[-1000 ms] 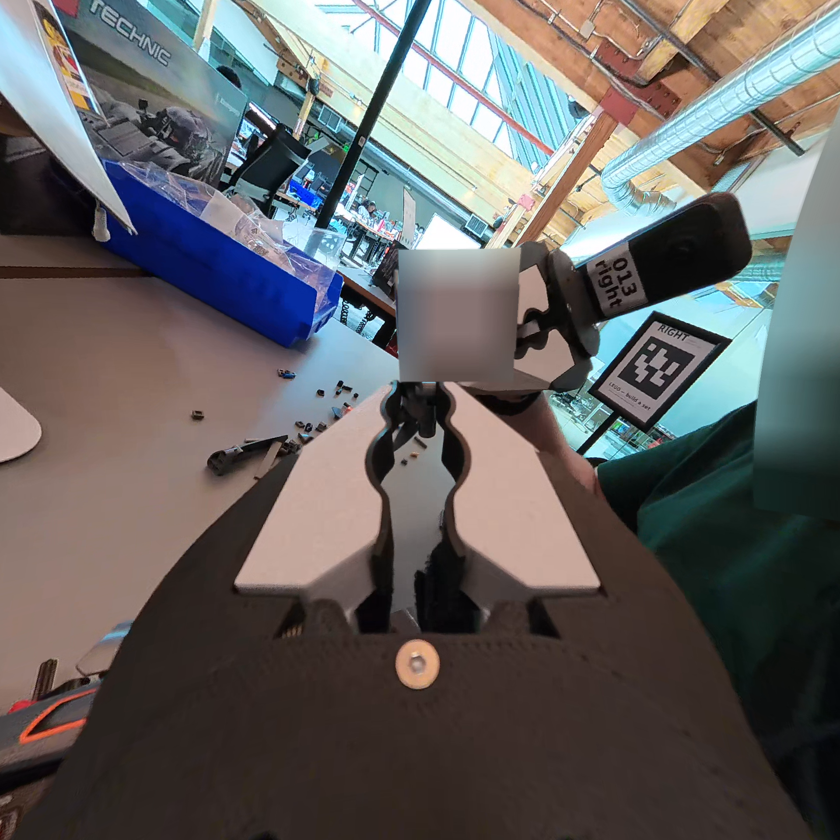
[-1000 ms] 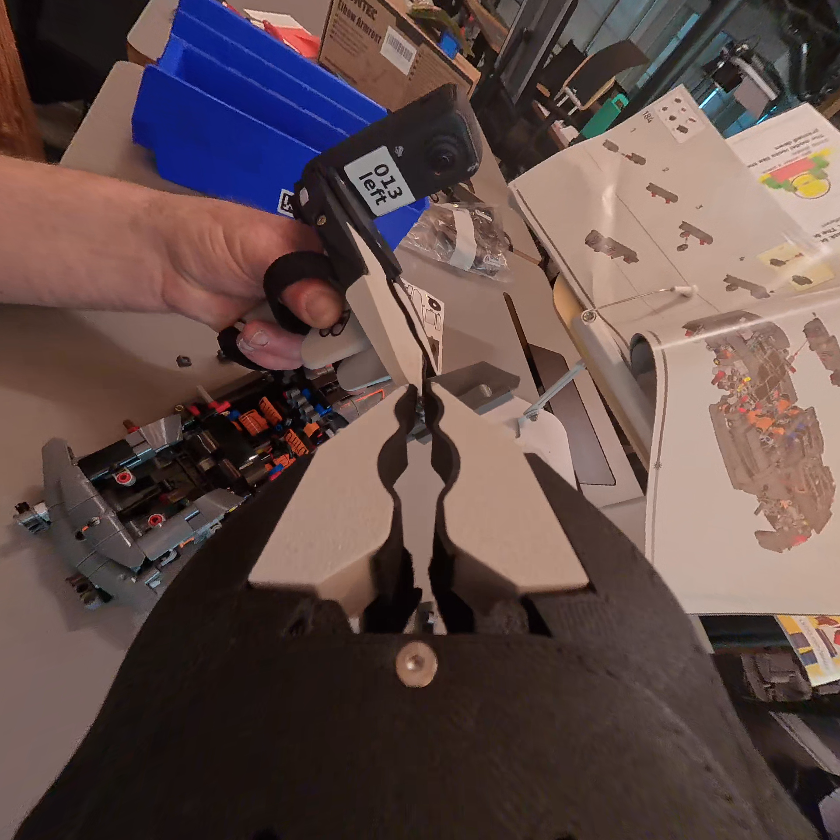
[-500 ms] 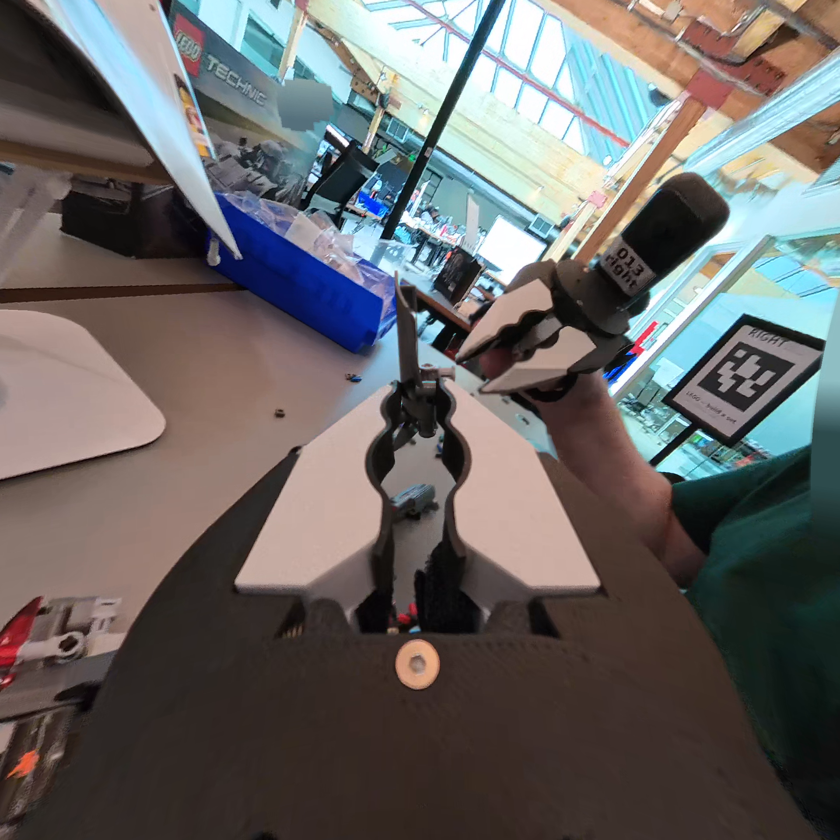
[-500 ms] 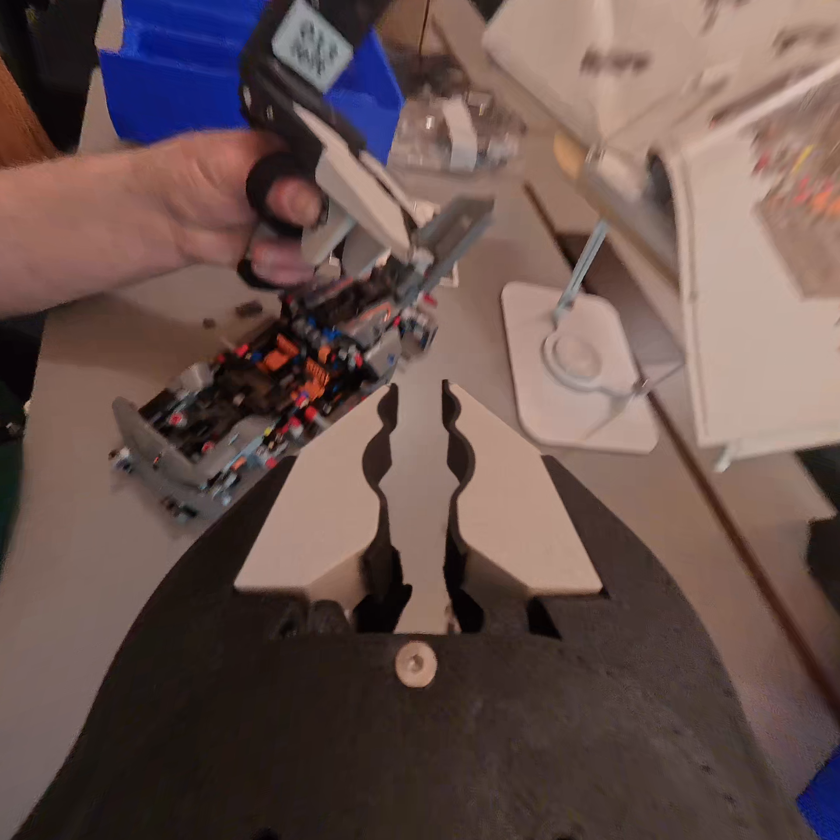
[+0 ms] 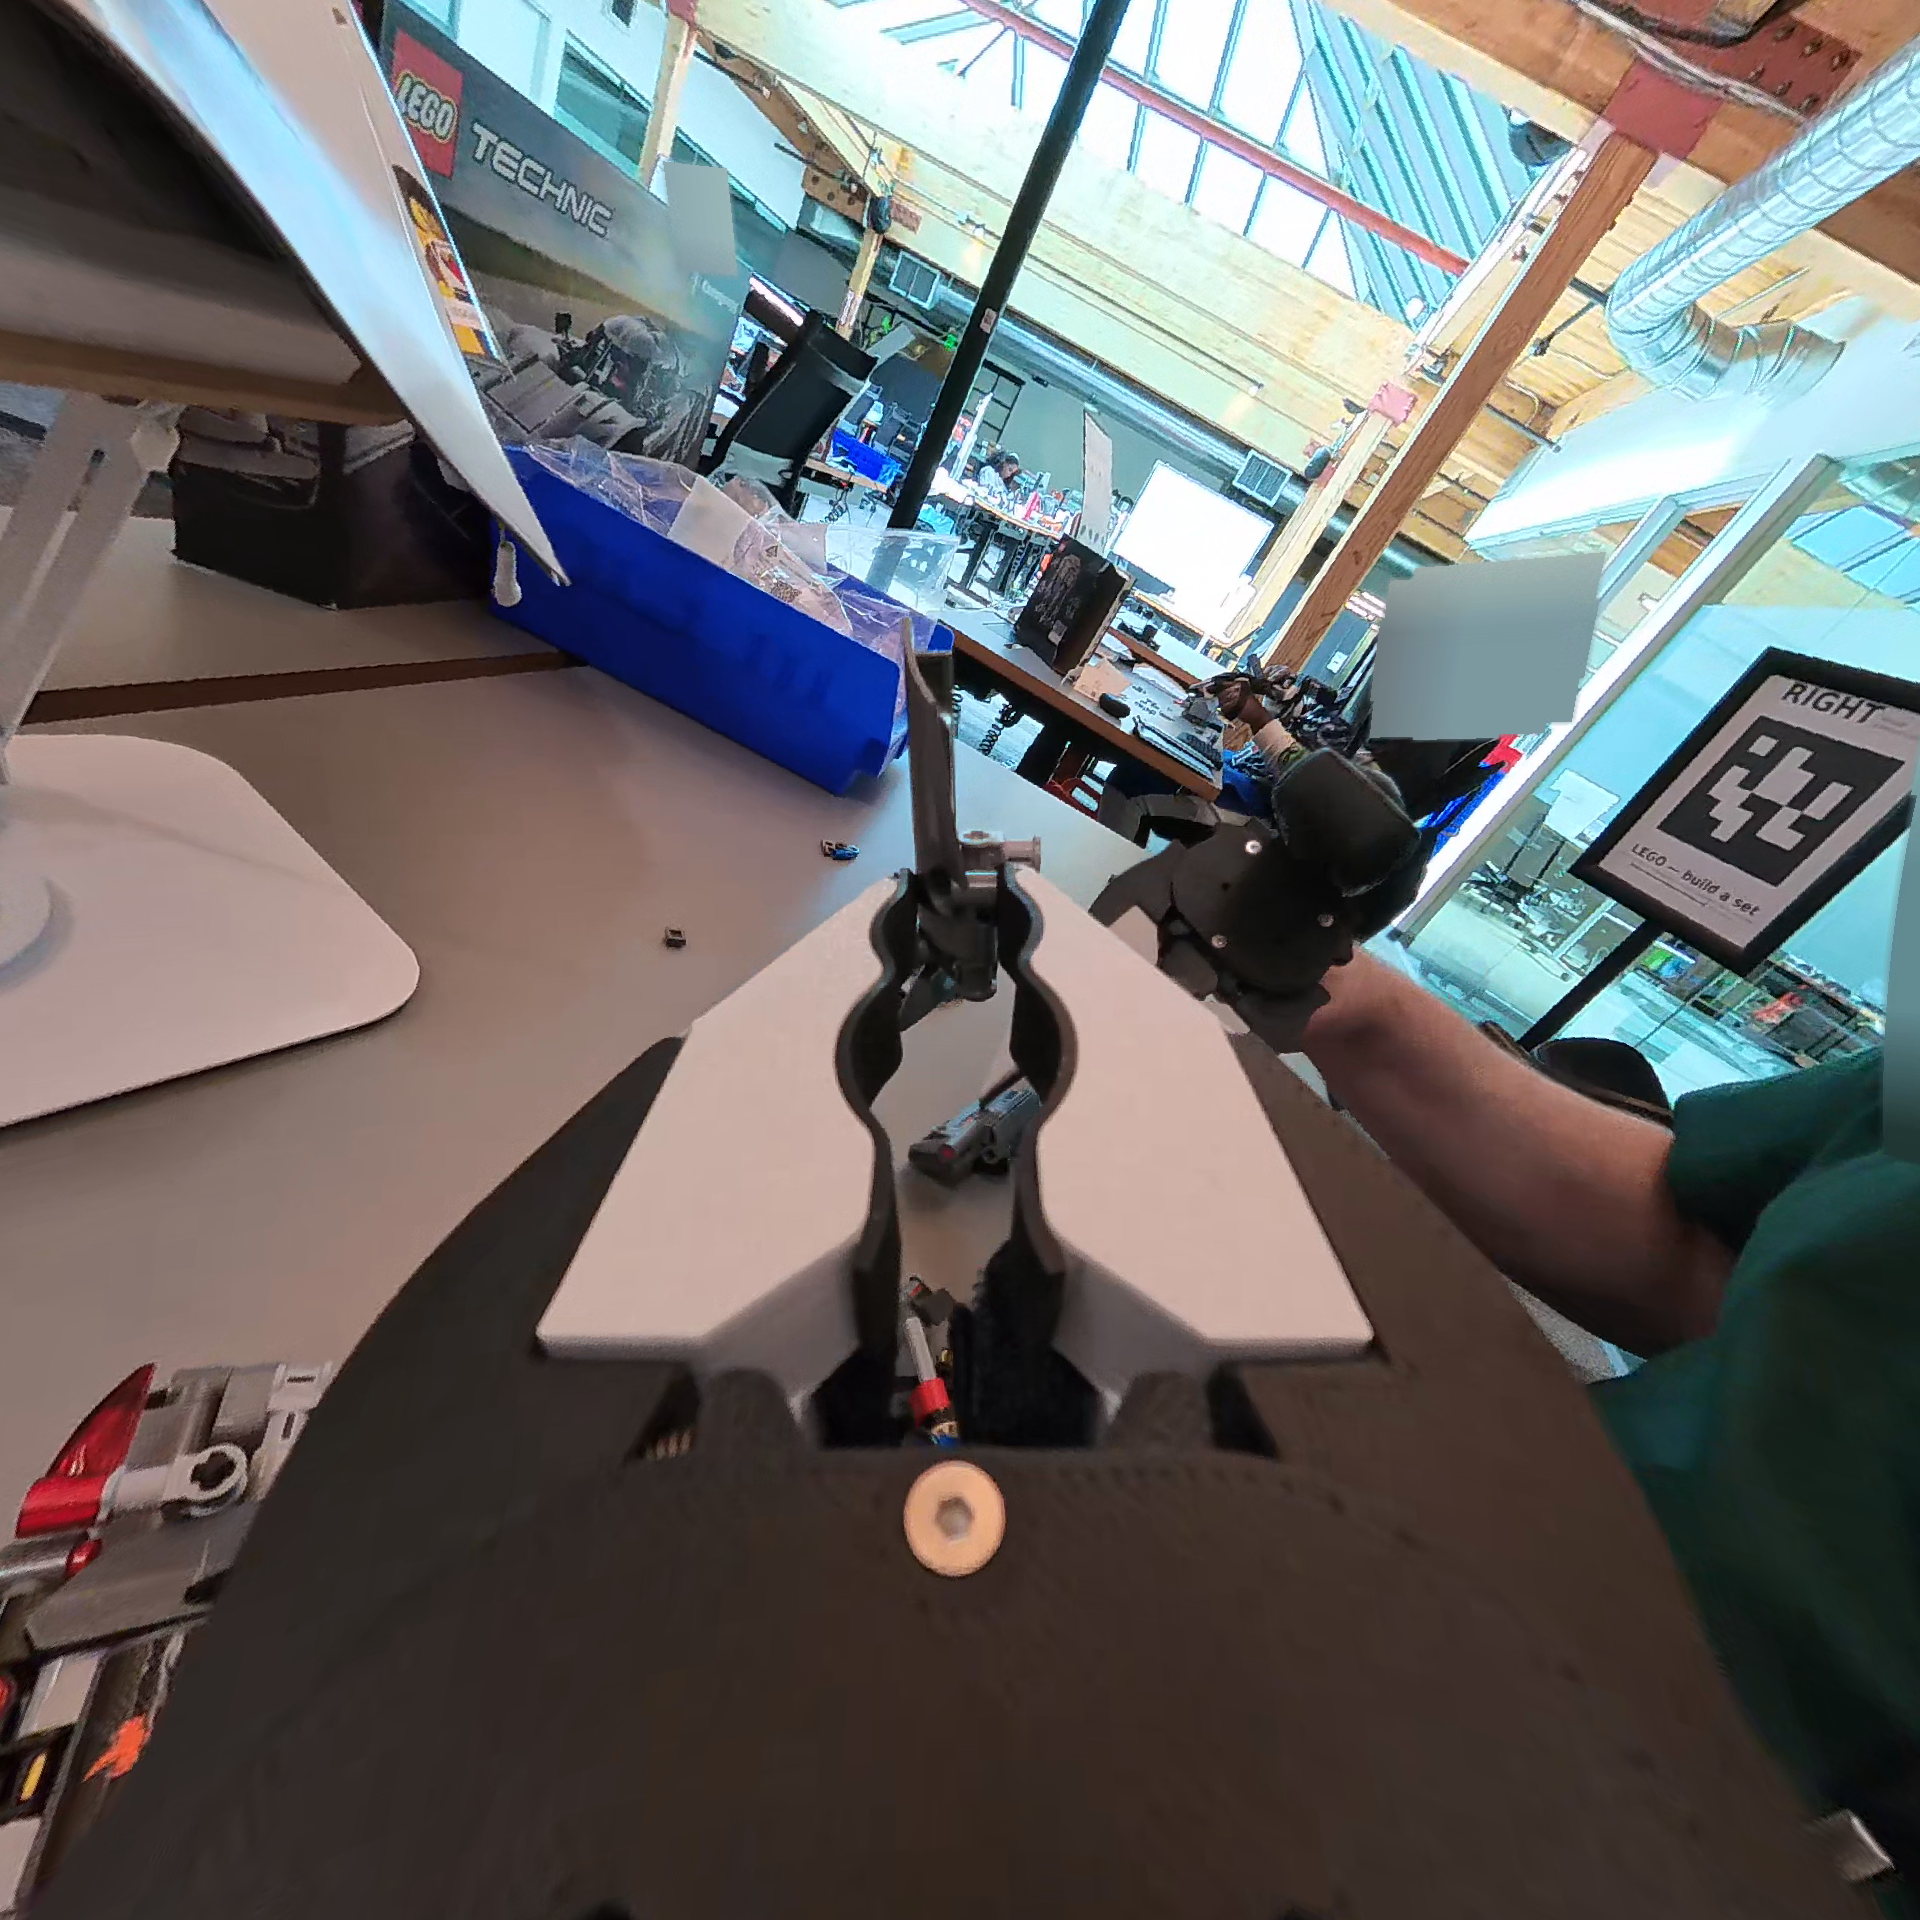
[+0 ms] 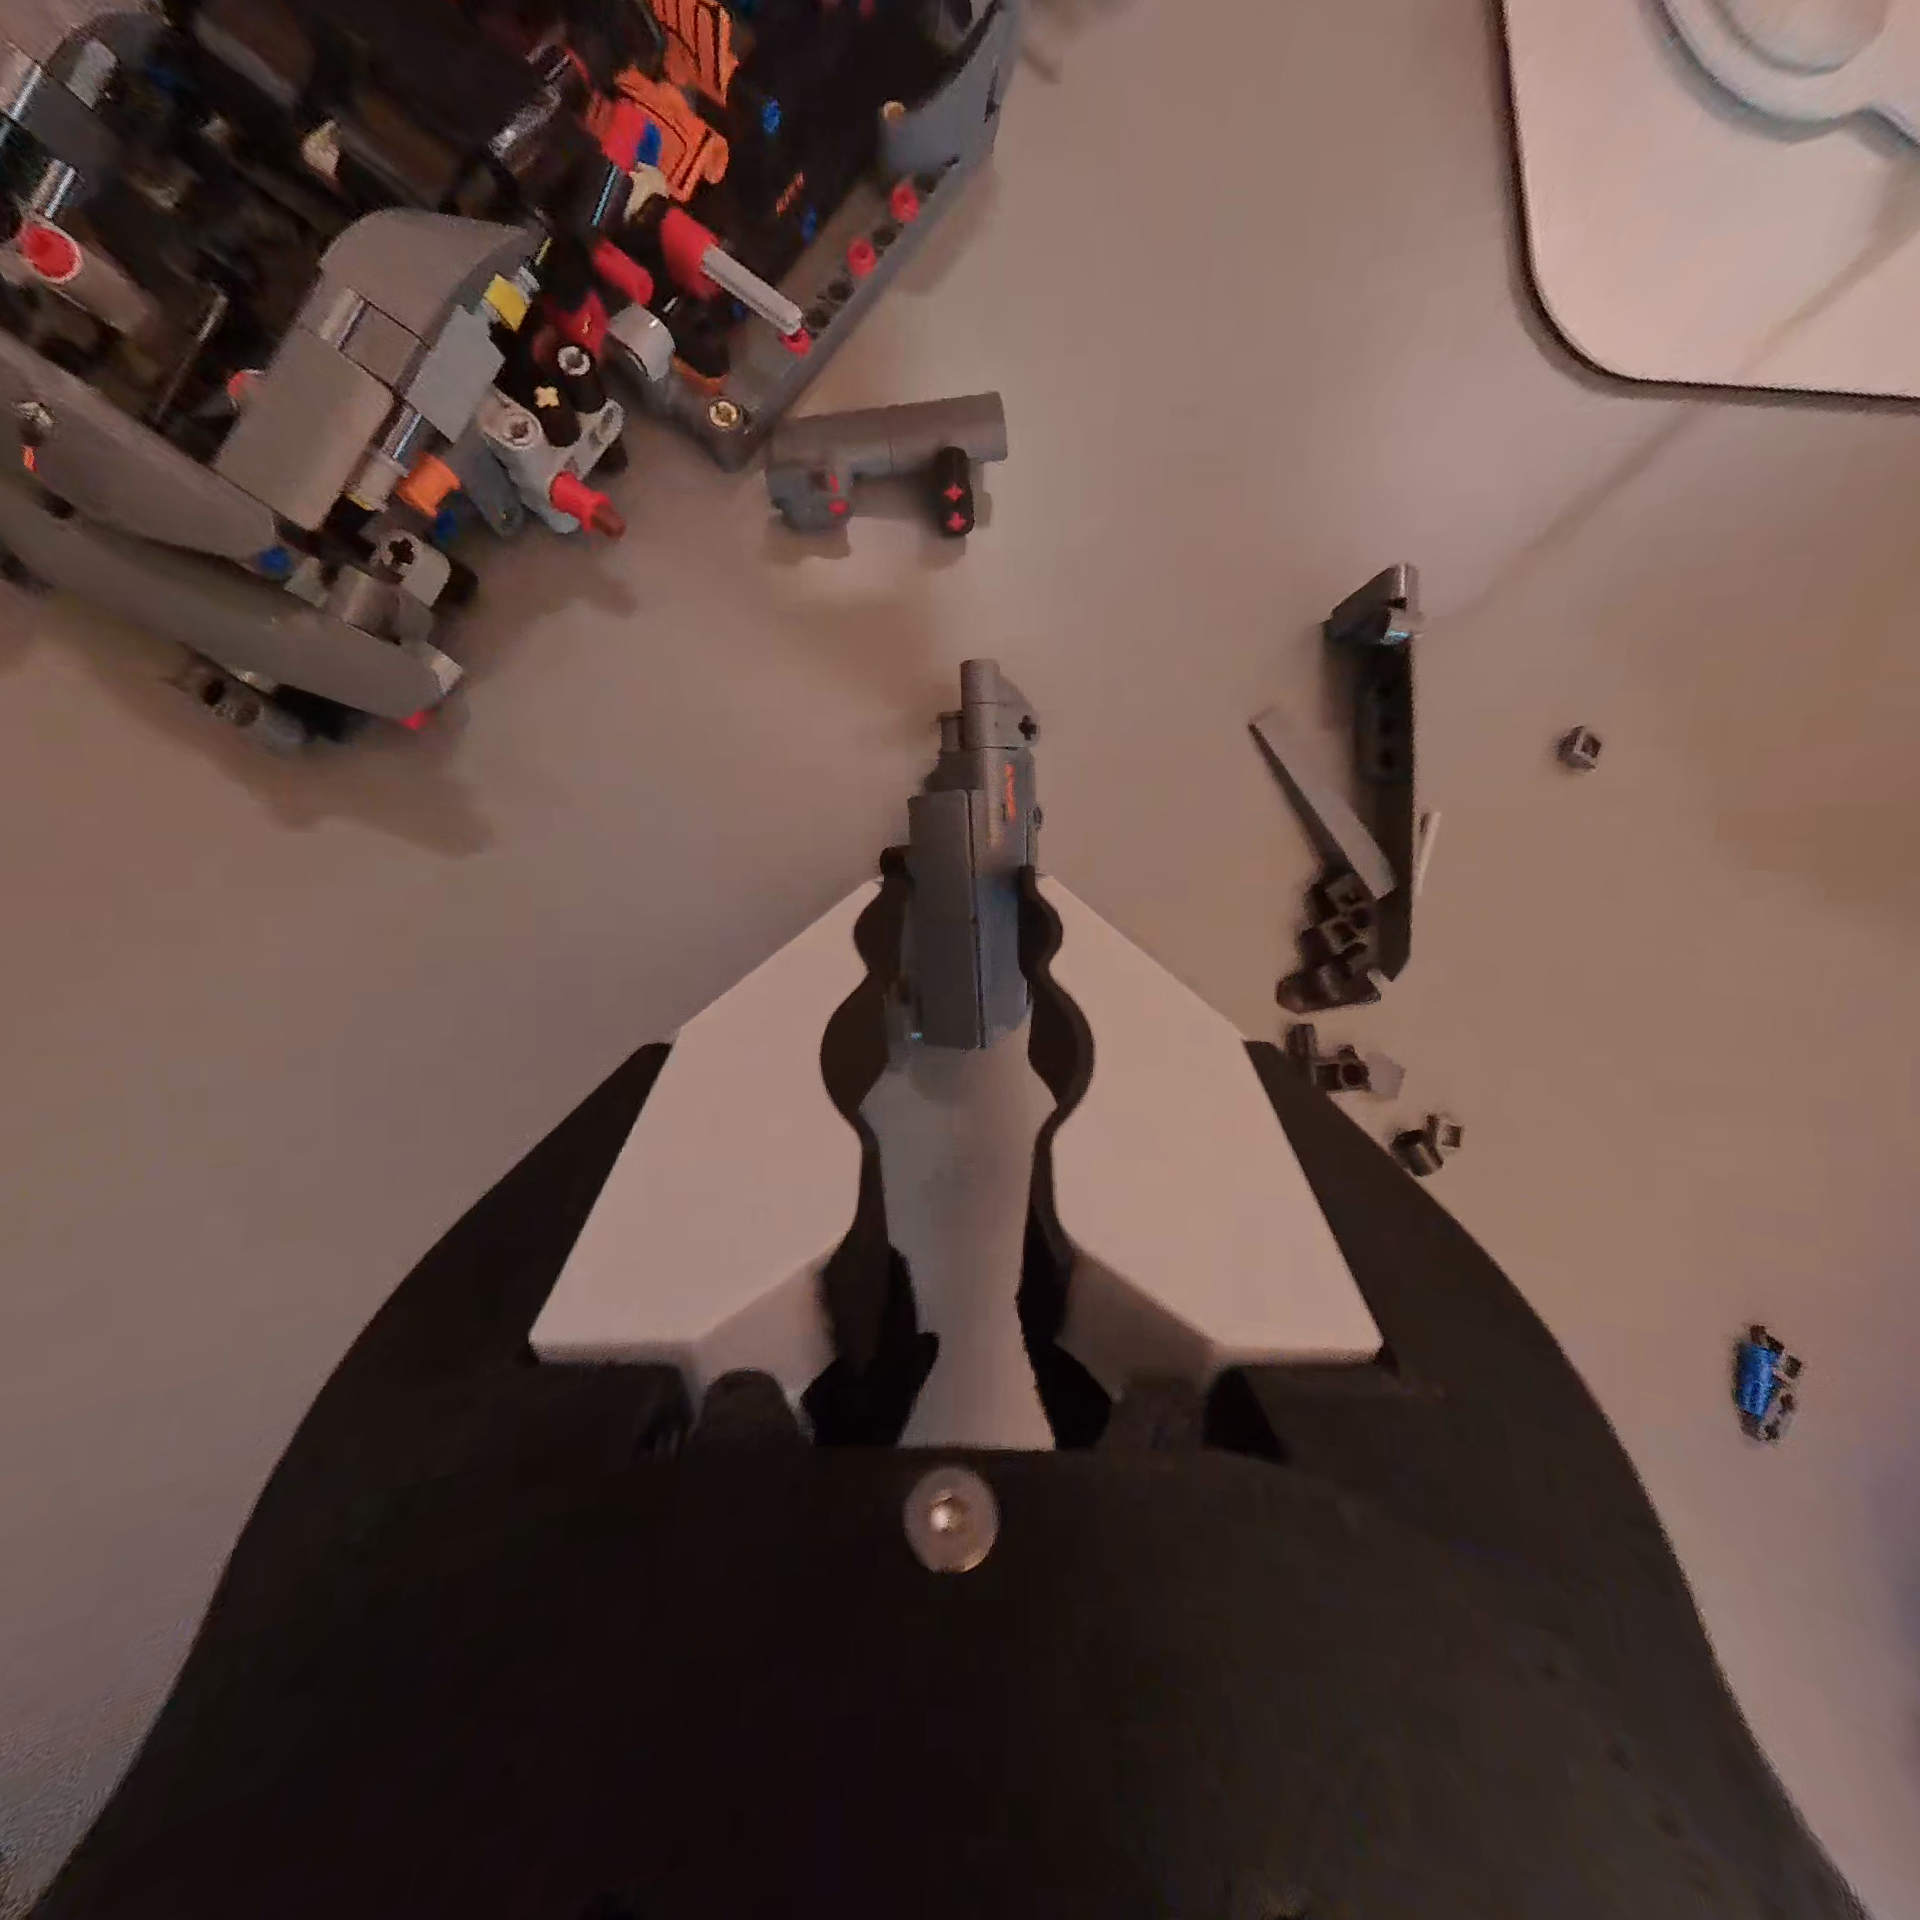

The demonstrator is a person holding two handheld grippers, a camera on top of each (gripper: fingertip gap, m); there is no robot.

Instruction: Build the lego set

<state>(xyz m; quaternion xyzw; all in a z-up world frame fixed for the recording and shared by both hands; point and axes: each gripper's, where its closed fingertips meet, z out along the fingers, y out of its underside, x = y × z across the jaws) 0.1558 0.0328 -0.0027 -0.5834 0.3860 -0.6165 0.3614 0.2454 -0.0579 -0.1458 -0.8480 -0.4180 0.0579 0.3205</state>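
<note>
**Both tongs gripping grey sub-assemblies**

Our left gripper [image 5: 961,904] is clamped on a grey panel piece [image 5: 932,769] that stands upright above its tips. Our right gripper [image 6: 961,904] points down at the table [image 6: 623,935], closed around a grey block assembly [image 6: 971,883]. The large part-built model [image 6: 364,312] lies just beyond it on the left, with loose dark pieces [image 6: 1361,831] on the right.

Left gripper [image 5: 961,909]: pale grey fingers, black textured body, one silver screw.
Right gripper [image 6: 961,925]: same build.
Sleeve [image 5: 1787,1195]: green, short.
</note>
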